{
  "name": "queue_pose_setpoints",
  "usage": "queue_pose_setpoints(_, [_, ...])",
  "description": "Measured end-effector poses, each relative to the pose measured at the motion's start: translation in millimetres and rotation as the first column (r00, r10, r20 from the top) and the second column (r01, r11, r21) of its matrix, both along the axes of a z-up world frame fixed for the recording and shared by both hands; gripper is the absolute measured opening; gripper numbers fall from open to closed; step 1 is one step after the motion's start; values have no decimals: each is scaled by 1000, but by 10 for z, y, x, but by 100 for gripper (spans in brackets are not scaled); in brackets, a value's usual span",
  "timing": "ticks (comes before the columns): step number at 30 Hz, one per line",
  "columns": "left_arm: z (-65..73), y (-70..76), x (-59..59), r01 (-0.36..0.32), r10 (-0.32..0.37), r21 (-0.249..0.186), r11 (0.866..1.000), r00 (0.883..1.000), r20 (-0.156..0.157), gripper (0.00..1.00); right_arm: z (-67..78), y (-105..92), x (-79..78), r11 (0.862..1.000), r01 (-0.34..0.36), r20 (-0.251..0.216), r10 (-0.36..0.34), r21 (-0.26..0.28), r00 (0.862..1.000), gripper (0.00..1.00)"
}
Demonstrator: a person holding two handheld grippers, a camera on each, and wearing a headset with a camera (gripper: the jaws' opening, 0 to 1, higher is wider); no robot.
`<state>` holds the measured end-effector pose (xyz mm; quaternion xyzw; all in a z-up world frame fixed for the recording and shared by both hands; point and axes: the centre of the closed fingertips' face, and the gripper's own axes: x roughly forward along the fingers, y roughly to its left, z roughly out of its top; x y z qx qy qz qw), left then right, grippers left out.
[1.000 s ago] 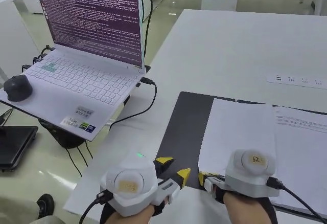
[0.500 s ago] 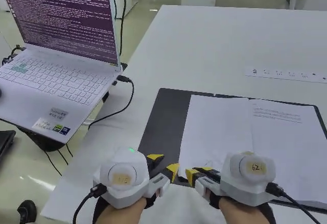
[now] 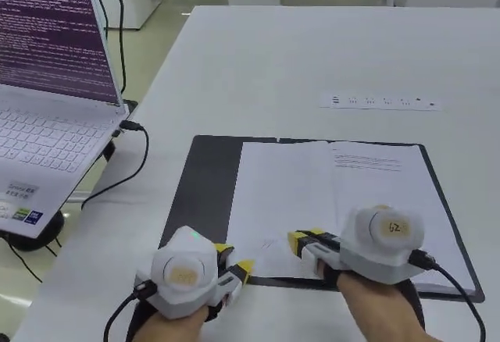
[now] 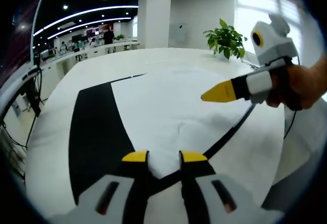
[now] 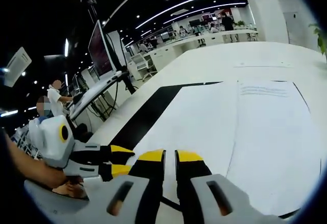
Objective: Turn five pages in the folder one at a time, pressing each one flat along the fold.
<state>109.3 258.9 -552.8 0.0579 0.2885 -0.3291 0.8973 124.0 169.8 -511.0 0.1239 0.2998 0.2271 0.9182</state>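
The folder lies open on the table before us, left gripper slightly spread and right gripper nearly pressed together (both empty, at its near edge), so we judge a turn is starting: next, pinch just 1 sheet's lower corner.

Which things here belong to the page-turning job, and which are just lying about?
Job in hand: black folder, its pages, left gripper, right gripper.
Lying about: white laptop, power strip, potted plant.
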Motion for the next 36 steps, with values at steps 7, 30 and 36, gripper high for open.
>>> queue_pose_setpoints(7, [-29, 46, -5, -20, 20, 1, 1000, 1000, 16, 21, 2, -184, 177, 1000, 22, 15, -22, -4, 1000, 4])
queue_pose_setpoints(30, [-35, 34, -20, -4, 4, -5, 1000, 997, 80, 23, -129, -700, 1076, 992, 127, 22, -127, 8, 992, 0])
queue_pose_setpoints(36, [-27, 36, -23, -4, 5, -9, 1000, 996, 84, 23, -190, -729, 1193, 992, 127, 11, -127, 2, 992, 0])
